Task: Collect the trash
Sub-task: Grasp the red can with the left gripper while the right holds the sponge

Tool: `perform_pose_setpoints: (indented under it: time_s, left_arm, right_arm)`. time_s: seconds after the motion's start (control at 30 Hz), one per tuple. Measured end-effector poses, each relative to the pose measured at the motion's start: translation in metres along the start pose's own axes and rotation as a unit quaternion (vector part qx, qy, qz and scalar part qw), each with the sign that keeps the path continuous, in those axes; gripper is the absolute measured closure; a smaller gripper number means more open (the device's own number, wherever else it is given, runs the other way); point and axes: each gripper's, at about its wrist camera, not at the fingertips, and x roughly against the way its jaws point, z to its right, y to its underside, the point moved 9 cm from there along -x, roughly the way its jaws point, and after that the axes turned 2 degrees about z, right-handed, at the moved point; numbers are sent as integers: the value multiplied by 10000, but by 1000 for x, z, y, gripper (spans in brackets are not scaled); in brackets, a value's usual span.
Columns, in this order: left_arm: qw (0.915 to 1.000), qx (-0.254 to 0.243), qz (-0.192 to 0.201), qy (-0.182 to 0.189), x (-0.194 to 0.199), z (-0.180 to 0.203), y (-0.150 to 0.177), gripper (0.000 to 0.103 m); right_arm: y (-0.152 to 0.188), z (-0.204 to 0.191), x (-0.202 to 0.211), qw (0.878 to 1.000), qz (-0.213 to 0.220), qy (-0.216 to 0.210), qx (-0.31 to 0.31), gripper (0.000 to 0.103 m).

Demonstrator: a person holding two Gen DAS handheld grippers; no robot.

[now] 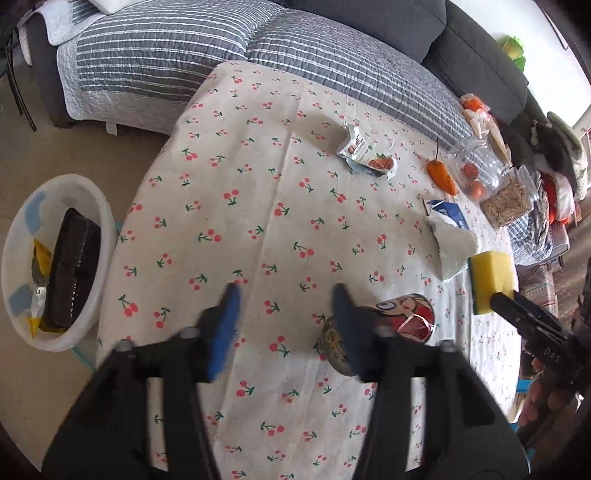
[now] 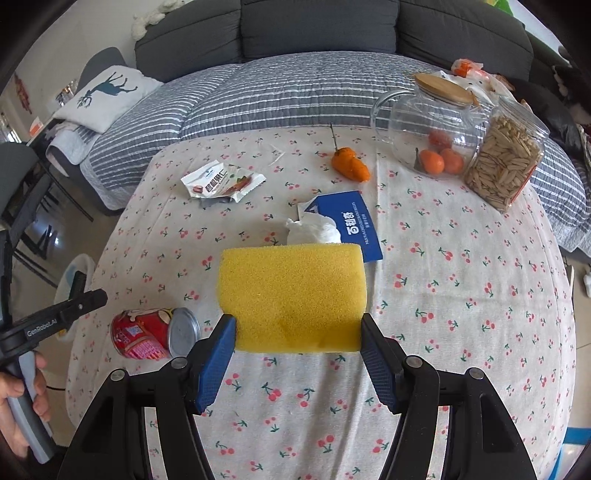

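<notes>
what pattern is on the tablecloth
White tablecloth printed with small red cherries on green stems; clearest in the right wrist view.

yellow sponge, red can, orange pepper, blue carton, cherry-print tablecloth, grey-striped quilt.

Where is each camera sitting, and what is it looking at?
Left wrist: on the left tongs, looking down at the cherry tablecloth, red can and white bin; its open tongs show, plus the right tongs.
Right wrist: on the right tongs, facing the sofa; they grip a yellow sponge; the left hand shows.
Both share: can, sponge, snack wrapper, orange pepper.
</notes>
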Motion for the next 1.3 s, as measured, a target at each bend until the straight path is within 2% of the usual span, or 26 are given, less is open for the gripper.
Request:
perform_pose_setpoints:
  time_s: [0.07, 0.13, 0.2, 0.3, 0.4, 0.47, 0.6, 0.67, 0.83, 1.03, 1.1, 1.3]
  left_arm:
    - [9995, -116, 75, 295, 10, 8, -2, 22]
    - [9981, -446, 81, 427, 13, 20, -2, 21]
    - [9962, -740, 36, 454, 7, 30, 0, 20]
    - [9947, -906, -191, 451, -12, 40, 7, 20]
    - [9949, -849, -408, 360, -26, 46, 15, 20]
    - [9955, -813, -409, 260, -29, 54, 18, 18]
    - [9971, -733, -205, 0, -29, 69, 17, 5]
    - [9973, -714, -153, -126, -32, 77, 18, 5]
    - [9943, -725, 95, -770, -45, 81, 16, 4]
    - [9932, -684, 23, -938, -58, 80, 23, 5]
    - [9925, -785, -9, -938, -59, 79, 26, 15]
    - [9919, -979, 52, -805, -48, 77, 29, 17]
  right_arm:
    - [-2, -2, 0, 10000, 17, -2, -10, 36]
    - [-2, -1, 0, 10000, 28, 13, -32, 36]
    - [-1, 3, 0, 10000, 18, 39, -63, 36]
    - [3, 13, 0, 9998, -35, 72, -161, 36]
    - [7, 25, 1, 9996, -75, 115, -238, 36]
    - [9, 33, 3, 9995, -71, 170, -258, 36]
    - [12, 48, 6, 9991, -89, 228, -346, 36]
    - [14, 54, 7, 9990, -99, 242, -368, 36]
    - [18, 61, 9, 9989, -114, 239, -378, 36]
    - [19, 63, 10, 9989, -114, 245, -375, 36]
    - [19, 64, 10, 9989, -111, 253, -368, 36]
    - [17, 57, 12, 9991, -79, 240, -335, 36]
